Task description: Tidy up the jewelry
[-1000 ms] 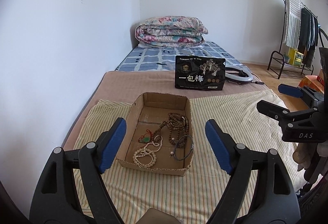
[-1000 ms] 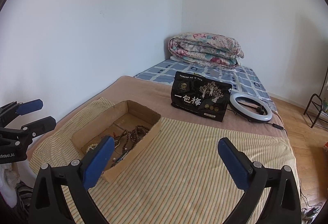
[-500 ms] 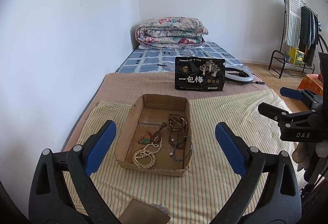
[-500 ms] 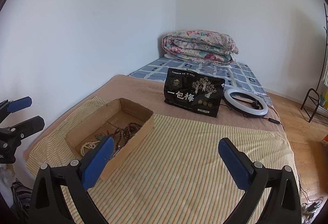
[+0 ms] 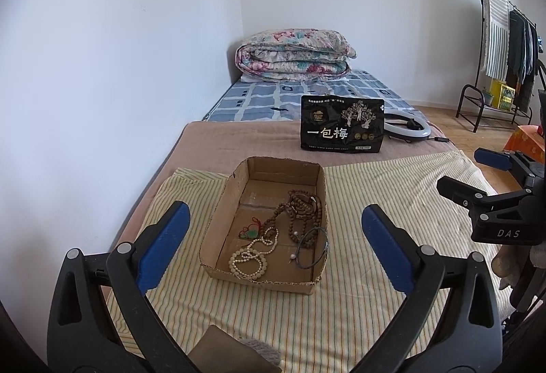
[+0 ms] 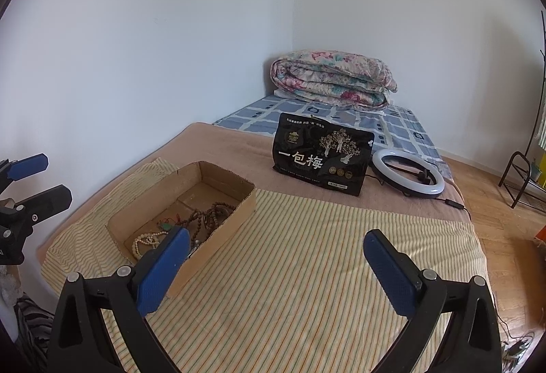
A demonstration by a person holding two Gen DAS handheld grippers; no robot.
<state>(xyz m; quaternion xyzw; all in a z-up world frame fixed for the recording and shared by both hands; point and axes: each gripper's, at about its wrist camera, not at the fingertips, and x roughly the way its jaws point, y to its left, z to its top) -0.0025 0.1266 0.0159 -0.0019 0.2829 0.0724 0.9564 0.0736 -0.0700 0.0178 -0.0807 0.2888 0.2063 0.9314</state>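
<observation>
A shallow cardboard box [image 5: 259, 282] lies on the striped cloth [image 5: 375, 189]. In it are a white bead necklace [image 5: 250, 257], a long brown bead strand [image 5: 303, 209], a dark bangle [image 5: 312, 247] and a green pendant on red cord [image 5: 250, 231]. My left gripper [image 5: 274, 212] hovers in front of the box, its jaws opening wide and holding nothing. My right gripper [image 6: 276, 233] stands open and empty over the cloth, to the right of the box [image 6: 218, 236]. Each wrist view shows the other gripper at its edge: right gripper [image 5: 464, 170], left gripper [image 6: 53, 177].
A black snack bag [image 5: 341, 131] stands behind the box, with a ring light [image 5: 406, 131] beside it. A folded floral quilt [image 5: 293, 56] lies at the bed's head. A clothes rack [image 5: 505, 42] stands far right. A dark cloth piece [image 5: 221, 352] lies under my left gripper.
The left gripper's jaws have spread wider apart, and a dark cloth piece has come into view below it. The right gripper's jaws stay as wide as before.
</observation>
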